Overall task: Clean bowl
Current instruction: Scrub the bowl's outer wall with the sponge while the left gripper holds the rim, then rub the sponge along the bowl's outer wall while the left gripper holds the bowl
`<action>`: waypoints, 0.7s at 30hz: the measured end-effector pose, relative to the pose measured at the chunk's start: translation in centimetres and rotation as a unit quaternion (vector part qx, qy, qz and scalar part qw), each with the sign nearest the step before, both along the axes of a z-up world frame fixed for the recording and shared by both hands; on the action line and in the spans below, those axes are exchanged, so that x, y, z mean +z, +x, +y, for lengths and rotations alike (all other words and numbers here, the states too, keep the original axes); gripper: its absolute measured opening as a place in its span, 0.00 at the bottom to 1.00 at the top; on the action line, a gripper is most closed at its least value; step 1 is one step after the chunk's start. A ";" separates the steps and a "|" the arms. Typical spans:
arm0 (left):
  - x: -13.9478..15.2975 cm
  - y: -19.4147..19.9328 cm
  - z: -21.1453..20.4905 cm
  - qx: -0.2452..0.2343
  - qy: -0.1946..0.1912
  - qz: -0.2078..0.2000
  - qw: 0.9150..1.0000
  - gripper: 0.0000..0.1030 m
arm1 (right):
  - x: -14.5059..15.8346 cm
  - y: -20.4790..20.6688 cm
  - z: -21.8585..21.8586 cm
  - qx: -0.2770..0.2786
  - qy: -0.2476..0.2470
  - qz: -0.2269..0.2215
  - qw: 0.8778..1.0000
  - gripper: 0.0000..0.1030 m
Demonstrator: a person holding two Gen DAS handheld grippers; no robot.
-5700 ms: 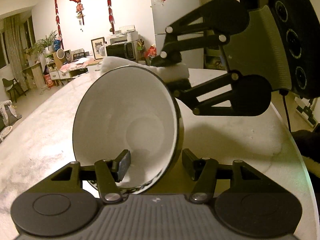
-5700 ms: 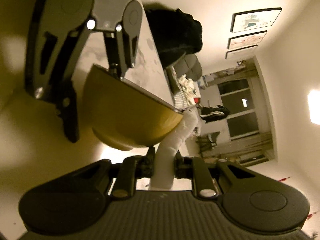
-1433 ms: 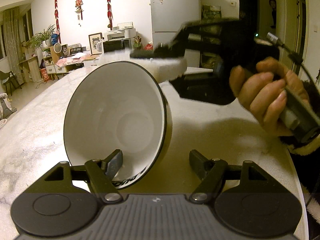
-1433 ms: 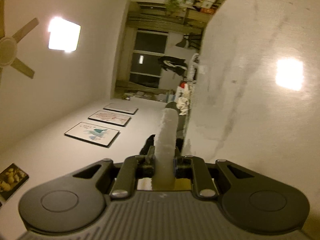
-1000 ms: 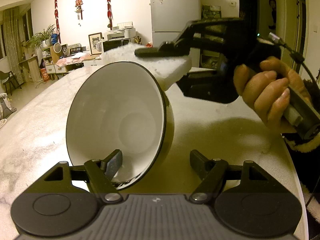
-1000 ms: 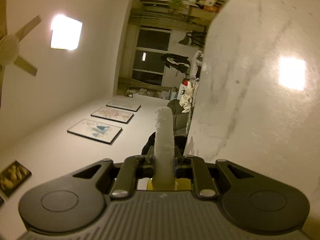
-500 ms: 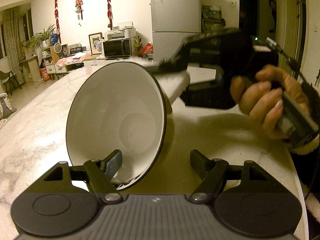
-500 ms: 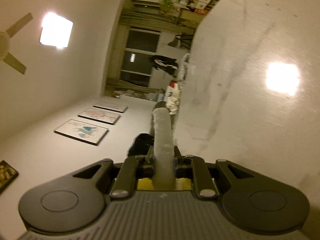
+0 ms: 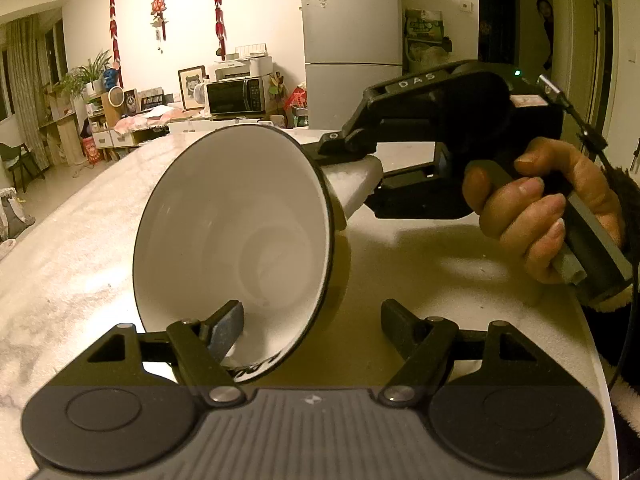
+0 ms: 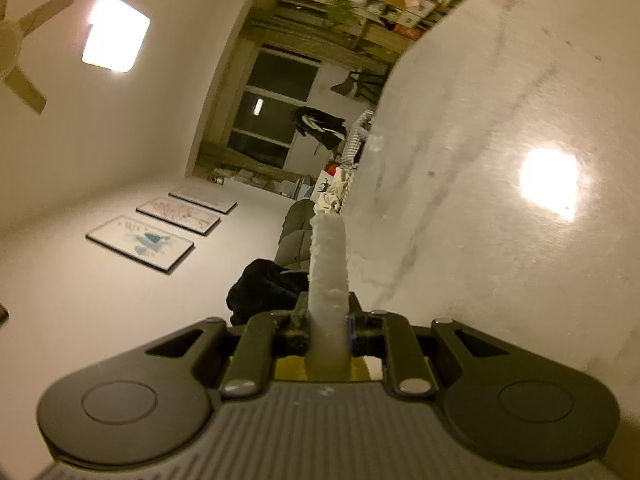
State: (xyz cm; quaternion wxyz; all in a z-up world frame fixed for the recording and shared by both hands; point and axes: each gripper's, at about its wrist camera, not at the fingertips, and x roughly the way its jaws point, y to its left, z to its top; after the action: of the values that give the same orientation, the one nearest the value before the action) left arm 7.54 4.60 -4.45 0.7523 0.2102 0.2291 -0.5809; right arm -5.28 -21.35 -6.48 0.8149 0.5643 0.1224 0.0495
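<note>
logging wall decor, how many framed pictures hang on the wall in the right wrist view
3, in a row on the wall left of the sponge: nearest, middle, farthest. Others may lie outside the frame.

Marble table (image 9: 72,264), microwave (image 9: 236,96), fridge (image 9: 352,40), perhaps printer (image 9: 244,68).

Left gripper (image 9: 312,326): jaws spread wide, one finger inside the bowl (image 9: 236,248), the other outside it. Right gripper (image 10: 326,322): jaws clamped on a sponge (image 10: 327,264), held by a hand (image 9: 536,208) beside the bowl.

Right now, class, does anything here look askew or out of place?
Yes: the bowl stands tipped on its side on the table, its rim between the left gripper's spread fingers. Nothing looks spilled or damaged.
</note>
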 end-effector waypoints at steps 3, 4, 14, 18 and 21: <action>0.0 0.2 -0.1 -0.003 -0.001 -0.002 1.000 0.71 | 1.7 -0.4 0.7 0.006 -0.047 -0.014 0.999 0.18; 0.0 0.2 -0.1 -0.004 -0.002 -0.002 1.000 0.70 | 2.1 -0.6 1.0 0.006 -0.071 -0.017 0.997 0.18; -0.1 0.5 0.1 -0.005 -0.004 0.002 1.000 0.70 | 4.9 -0.8 5.1 0.022 -0.326 -0.008 0.945 0.18; -0.1 0.6 0.1 -0.004 -0.003 0.004 1.000 0.71 | 4.5 -1.1 4.7 0.024 -0.316 -0.008 0.948 0.18; -0.1 0.7 0.2 -0.003 -0.002 0.005 1.000 0.71 | 4.4 -1.4 4.4 0.023 -0.313 -0.007 0.949 0.18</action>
State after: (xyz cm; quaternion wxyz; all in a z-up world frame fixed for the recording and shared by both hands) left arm 8.21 4.77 -4.52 0.7500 0.2063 0.2305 -0.5847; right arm -6.67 -16.93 -2.07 0.9501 0.2776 0.1389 0.0317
